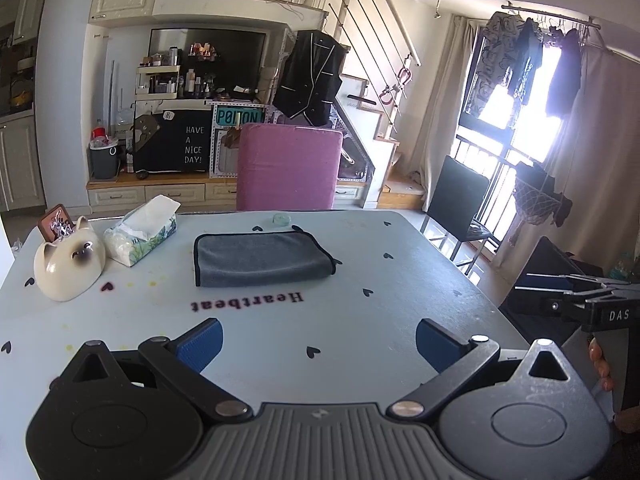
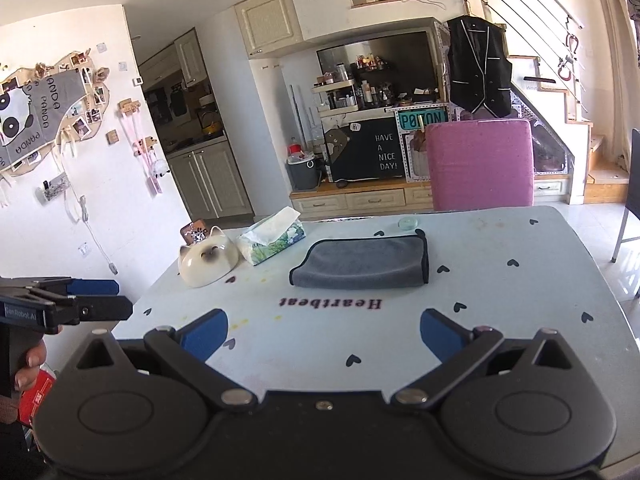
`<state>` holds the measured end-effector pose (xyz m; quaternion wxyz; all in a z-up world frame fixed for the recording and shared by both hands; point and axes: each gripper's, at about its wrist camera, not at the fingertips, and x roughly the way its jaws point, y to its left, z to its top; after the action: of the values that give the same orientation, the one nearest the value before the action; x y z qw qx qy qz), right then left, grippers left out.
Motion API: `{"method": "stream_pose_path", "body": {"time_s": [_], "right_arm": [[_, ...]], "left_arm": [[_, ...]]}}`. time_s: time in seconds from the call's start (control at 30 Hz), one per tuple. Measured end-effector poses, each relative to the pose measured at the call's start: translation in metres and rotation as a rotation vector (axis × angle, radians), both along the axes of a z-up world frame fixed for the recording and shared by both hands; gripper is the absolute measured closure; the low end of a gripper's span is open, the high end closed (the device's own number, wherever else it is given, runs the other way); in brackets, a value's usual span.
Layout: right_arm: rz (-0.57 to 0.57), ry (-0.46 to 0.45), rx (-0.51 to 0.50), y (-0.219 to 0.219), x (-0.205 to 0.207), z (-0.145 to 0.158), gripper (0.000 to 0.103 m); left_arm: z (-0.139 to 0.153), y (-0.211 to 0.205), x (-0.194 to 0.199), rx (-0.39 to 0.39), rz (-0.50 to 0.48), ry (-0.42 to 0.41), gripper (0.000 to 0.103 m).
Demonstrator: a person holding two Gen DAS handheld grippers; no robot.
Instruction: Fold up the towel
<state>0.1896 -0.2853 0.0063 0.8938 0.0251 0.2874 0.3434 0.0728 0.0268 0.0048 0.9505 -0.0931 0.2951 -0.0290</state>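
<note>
Black linkage arms and ribbed housing fill the bottom of each wrist view, ending in blue, finely ridged pads. On the left gripper (image 1: 318, 344) the fingers (image 1: 200, 342) stand wide apart with nothing between them but bare tabletop; the right gripper (image 2: 324, 336) is the same, its fingers (image 2: 442, 334) spread and empty above the surface. Ahead of both pairs, well beyond the fingertips and touching neither, lies the towel (image 1: 262, 258) — a grey, soft-napped cloth with dark piped edging, folded into a flat rectangle with rounded corners. From the left gripper it sits ahead, slightly toward the left finger; from the right gripper it lies ahead, roughly centred between the fingers (image 2: 362, 262). It rests on the table (image 1: 400, 280), whose smooth pale-blue cover carries small black hearts and the word "Heartbeat" between the fingertips and the towel. Beyond the left finger stands a glossy cream ceramic cat (image 1: 68, 266), rounded like a dome, with a soft tissue pack (image 1: 140, 236) just beside it, white sheets poking out. Past the towel's far edge sits a small round translucent lid (image 1: 282, 219), and behind the table a pink upholstered chair back (image 1: 290, 168).
</note>
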Motion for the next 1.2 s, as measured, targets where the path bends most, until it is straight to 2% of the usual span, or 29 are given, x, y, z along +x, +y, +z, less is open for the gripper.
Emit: {"method": "stream_pose_path", "body": {"time_s": [0.57, 1.2], "right_arm": [[0.012, -0.004, -0.022, -0.006, -0.037, -0.003, 0.001], [0.003, 0.020, -0.060, -0.011, -0.068, -0.012, 0.001]], "left_arm": [[-0.016, 0.000, -0.041, -0.012, 0.066, 0.016, 0.001], [-0.028, -0.011, -0.063, -0.019, 0.069, 0.044, 0.001]]}}
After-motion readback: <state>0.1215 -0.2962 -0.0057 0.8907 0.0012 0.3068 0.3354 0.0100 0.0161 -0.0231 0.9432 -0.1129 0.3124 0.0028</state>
